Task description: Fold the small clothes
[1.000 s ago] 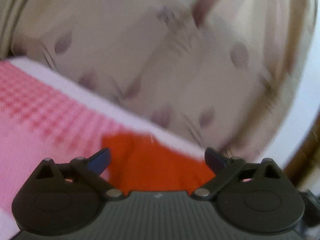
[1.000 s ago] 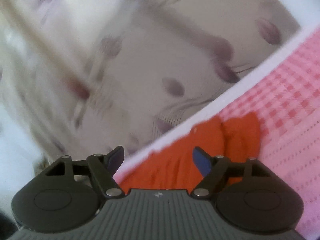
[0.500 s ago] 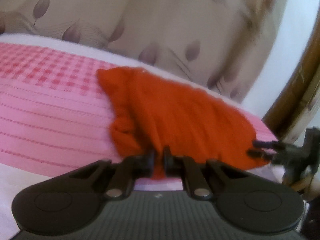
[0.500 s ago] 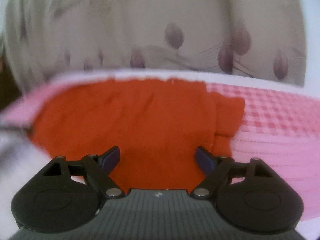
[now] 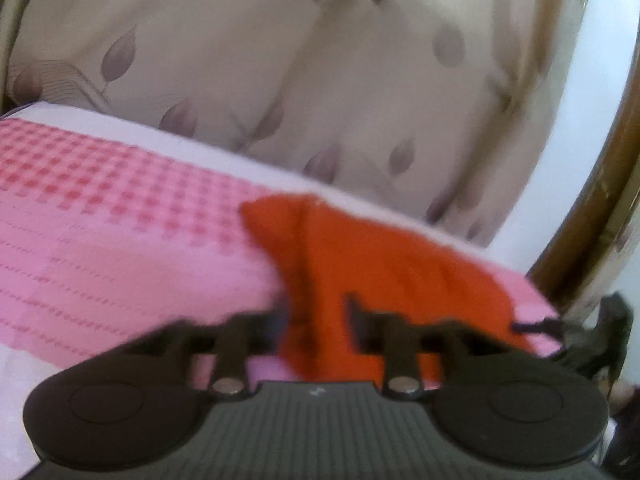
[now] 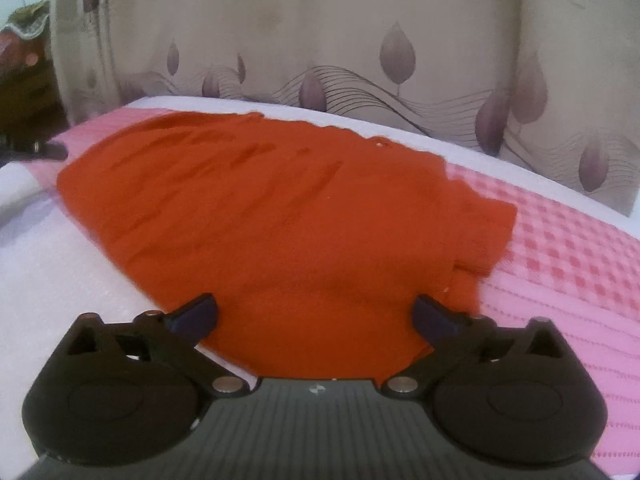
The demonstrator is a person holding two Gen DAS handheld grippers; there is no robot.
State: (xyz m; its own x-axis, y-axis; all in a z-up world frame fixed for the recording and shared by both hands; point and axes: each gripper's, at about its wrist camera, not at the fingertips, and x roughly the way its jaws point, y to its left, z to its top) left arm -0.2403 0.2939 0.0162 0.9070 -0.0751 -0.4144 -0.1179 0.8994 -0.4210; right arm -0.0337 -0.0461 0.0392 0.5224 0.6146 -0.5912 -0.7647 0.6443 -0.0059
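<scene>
Left wrist view: where motion blurs it, the left gripper (image 5: 316, 316) stands part-open astride a bunched fold of the orange garment (image 5: 384, 264), lying on the pink checked cloth (image 5: 120, 220).
Right wrist view: right gripper (image 6: 314, 314) spread wide over that soft, creased, flattened garment (image 6: 280, 208); leaf-print curtain (image 6: 360, 48) behind.

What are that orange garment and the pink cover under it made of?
The orange garment looks like soft matte knit fabric, perhaps cotton: it creases and drapes limply. The pink cover seems a woven textile with a raised checked and dashed weave, no sheen.
</scene>
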